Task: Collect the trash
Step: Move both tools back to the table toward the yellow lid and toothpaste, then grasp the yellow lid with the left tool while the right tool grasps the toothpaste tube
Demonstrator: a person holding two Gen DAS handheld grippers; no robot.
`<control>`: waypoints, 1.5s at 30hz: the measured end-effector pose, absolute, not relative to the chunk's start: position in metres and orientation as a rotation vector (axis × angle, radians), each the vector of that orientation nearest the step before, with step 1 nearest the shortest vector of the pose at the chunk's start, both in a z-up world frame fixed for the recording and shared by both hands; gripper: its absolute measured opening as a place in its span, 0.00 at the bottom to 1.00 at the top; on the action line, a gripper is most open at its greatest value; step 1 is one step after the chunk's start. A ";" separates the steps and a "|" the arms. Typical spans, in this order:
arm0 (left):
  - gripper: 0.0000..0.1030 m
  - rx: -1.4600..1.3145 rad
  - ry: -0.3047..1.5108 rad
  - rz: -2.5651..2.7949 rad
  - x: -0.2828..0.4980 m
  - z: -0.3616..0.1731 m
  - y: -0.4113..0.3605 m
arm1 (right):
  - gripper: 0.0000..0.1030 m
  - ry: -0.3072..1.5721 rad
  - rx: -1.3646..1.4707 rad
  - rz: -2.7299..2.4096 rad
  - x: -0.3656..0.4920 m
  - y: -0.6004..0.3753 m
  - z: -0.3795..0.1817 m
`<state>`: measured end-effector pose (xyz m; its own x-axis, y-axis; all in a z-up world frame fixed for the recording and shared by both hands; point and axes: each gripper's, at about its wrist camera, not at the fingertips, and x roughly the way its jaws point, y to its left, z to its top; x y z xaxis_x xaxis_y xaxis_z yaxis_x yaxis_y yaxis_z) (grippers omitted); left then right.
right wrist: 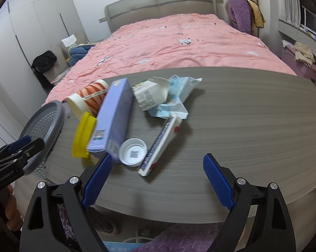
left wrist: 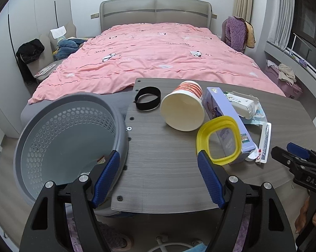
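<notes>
— Grey bench (right wrist: 241, 113) carries our trash: cup (left wrist: 183, 111), box (right wrist: 113, 121), lid (right wrist: 133, 151). Basket (left wrist: 53, 130) sits left.
— Both hand-held grippers, left (left wrist: 158, 163) and right (right wrist: 158, 168), gape empty; we risk rolling the cup off.

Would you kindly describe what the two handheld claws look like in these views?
Both match: the left claw and the right claw each have black plastic arms with triangular cut-outs, round silver pivot bolts, and two long fingers faced with blue, finely textured pads. Seen from the left wrist camera, the right claw's black body carries raised lettering "DAS". No cables or sleeves are visible.
</notes>
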<state>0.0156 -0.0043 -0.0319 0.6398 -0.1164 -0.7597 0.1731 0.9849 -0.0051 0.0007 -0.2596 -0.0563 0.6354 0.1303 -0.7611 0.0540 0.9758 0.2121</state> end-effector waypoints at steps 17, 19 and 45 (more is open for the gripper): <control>0.71 0.095 0.881 -0.154 0.019 -0.037 -0.016 | 0.77 0.943 0.180 -0.046 0.012 -0.274 -0.079; 0.71 0.095 0.880 -0.158 0.019 -0.036 -0.016 | 0.77 0.942 0.178 -0.066 0.010 -0.280 -0.078; 0.71 0.115 0.883 -0.252 0.019 -0.033 -0.042 | 0.15 0.925 0.216 -0.031 0.020 -0.281 -0.072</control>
